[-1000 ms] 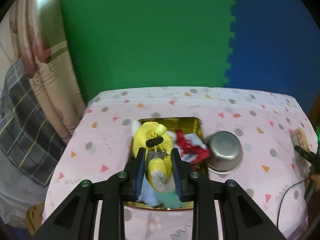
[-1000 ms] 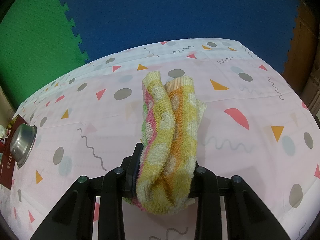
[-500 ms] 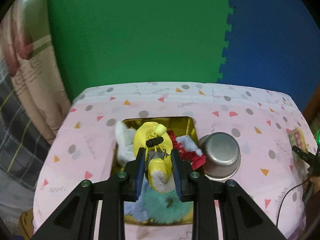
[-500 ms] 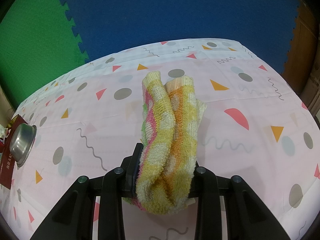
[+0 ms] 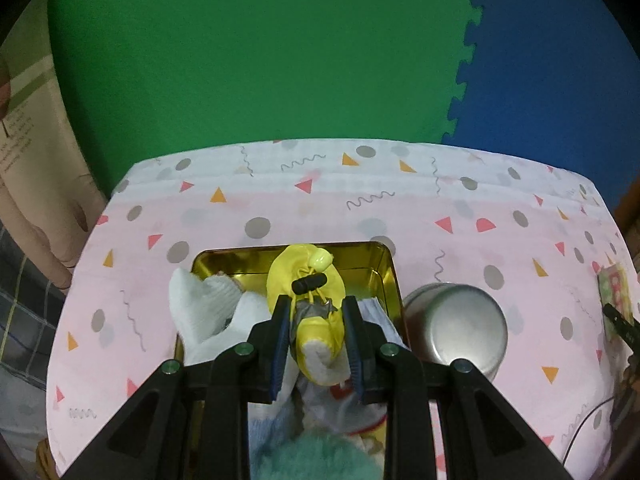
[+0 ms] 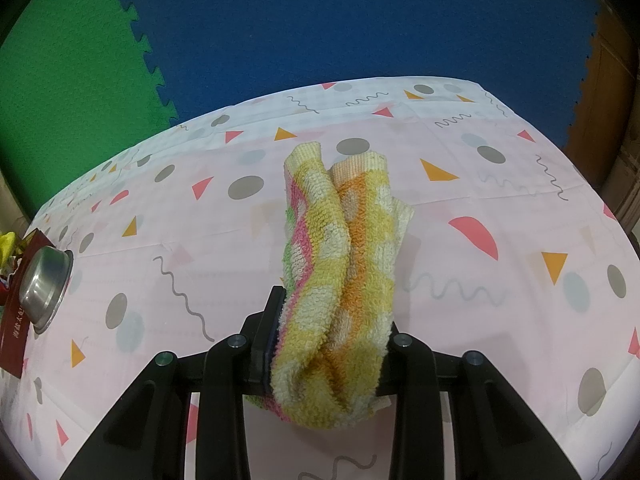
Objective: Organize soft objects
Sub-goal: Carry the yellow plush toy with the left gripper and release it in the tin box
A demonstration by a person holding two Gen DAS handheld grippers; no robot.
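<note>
My left gripper (image 5: pixel 315 312) is shut on a yellow pouch (image 5: pixel 306 276) with a black toggle and holds it over the gold tin box (image 5: pixel 384 264). The box holds a white cloth (image 5: pixel 204 308), a pale blue cloth, a teal fluffy piece (image 5: pixel 316 456) and a white and red cloth. My right gripper (image 6: pixel 332 320) is shut on a folded yellow, orange and pink towel (image 6: pixel 340 248), which hangs from the jaws just above the pink tablecloth.
An upturned steel bowl (image 5: pixel 456 328) stands right of the box; it also shows in the right wrist view (image 6: pixel 44 288) on a dark red lid at far left. A small patterned packet (image 5: pixel 614 300) and black cables lie at the right table edge. Green and blue foam mats form the back wall.
My left gripper has moved forward and down over the box with the yellow pouch, so the box now sits closer beneath it. The right gripper and towel have not moved.
</note>
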